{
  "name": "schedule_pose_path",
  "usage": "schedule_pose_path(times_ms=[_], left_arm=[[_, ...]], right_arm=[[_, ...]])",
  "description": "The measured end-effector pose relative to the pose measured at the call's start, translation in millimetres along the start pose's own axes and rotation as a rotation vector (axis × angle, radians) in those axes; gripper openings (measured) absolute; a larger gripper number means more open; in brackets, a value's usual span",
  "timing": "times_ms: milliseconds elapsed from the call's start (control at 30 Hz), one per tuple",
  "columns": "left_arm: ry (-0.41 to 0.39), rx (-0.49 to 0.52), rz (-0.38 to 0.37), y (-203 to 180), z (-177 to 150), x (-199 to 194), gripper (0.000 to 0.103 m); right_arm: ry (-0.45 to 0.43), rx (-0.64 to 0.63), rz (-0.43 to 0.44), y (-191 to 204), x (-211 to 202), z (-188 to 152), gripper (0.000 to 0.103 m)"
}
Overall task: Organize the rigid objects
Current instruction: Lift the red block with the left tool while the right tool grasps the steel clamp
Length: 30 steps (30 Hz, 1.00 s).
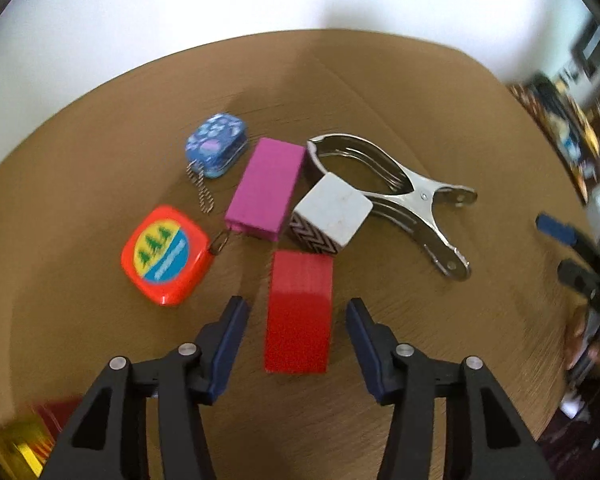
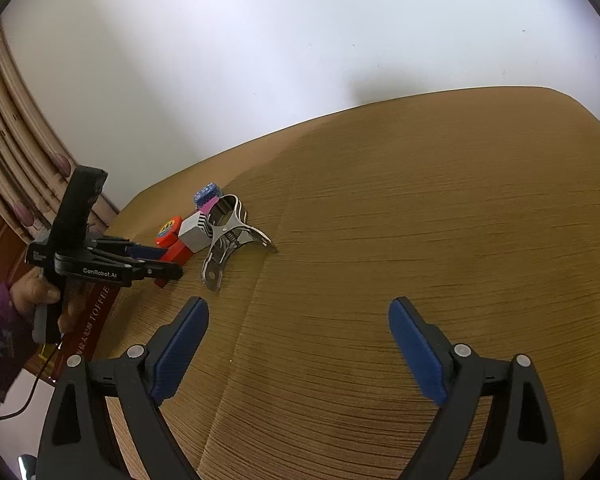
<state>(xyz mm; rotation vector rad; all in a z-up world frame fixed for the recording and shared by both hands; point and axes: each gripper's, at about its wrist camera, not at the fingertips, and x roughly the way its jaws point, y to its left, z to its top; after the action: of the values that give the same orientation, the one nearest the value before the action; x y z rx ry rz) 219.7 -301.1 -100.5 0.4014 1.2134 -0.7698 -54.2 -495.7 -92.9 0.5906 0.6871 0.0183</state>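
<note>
A red block lies on the wooden table, its near end between my left gripper's open blue fingers, untouched. Behind it sit a white cube with a zigzag side, a magenta block, a large metal clamp, a red round-cornered tape measure and a small blue patterned tin on a chain. The right wrist view shows the same cluster, with the clamp and cube, at far left beside the left gripper. My right gripper is open and empty over bare table.
A red and gold box lies at the table's near left edge; it also shows in the right wrist view. Curtains hang at left. A white wall stands behind the table. Cluttered shelves are at the far right.
</note>
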Motion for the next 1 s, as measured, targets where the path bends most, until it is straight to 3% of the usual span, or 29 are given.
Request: schedule_pose_path(times_ms=[67,200,267,333,400,600,867,900,933,1000], left_arm=[[-0.033,-0.069,-0.013,2.1,-9.4,-6.1,0.051],[-0.096,-0.215,-0.026,3.0,-30.6,-19.7,0.038],[-0.119,-0.255,-0.03,5.6,-37.4,-21.2,0.032],[-0.141,-0.284,-0.028,11.9,-38.3,-23.5,0.032],[-0.134,-0.283,-0.027,15.9,-35.4,-23.0,0.032],[-0.065,-0.253,-0.02,11.8,-13.7,-20.0,0.034],[-0.1,-0.205,0.051,-4.3,-4.2,-23.0,0.035],[-0.108,-0.209,0.054,-7.0,-7.0,-22.5,0.031],[-0.121,-0.211,0.061,-5.4,-10.9,-23.0,0.031],[-0.14,-0.214,0.059,5.7,-27.6,-29.3,0.031]], right_arm=[[0.001,-0.026,0.009,4.9,1.2,2.1,0.09],[0.031,-0.213,0.034,38.4,16.1,18.6,0.09],[0.051,-0.297,0.036,53.4,28.1,28.1,0.09],[0.088,-0.373,0.039,67.4,45.7,39.8,0.09],[0.148,-0.422,0.048,77.8,63.8,49.4,0.09],[0.188,-0.506,0.028,92.5,88.5,64.7,0.09],[0.301,-0.553,-0.011,94.1,127.7,70.5,0.088],[0.316,-0.558,-0.022,93.7,132.0,69.6,0.077],[0.336,-0.566,-0.04,93.2,137.3,67.7,0.053],[0.341,-0.58,-0.06,92.7,141.2,64.9,0.044]])
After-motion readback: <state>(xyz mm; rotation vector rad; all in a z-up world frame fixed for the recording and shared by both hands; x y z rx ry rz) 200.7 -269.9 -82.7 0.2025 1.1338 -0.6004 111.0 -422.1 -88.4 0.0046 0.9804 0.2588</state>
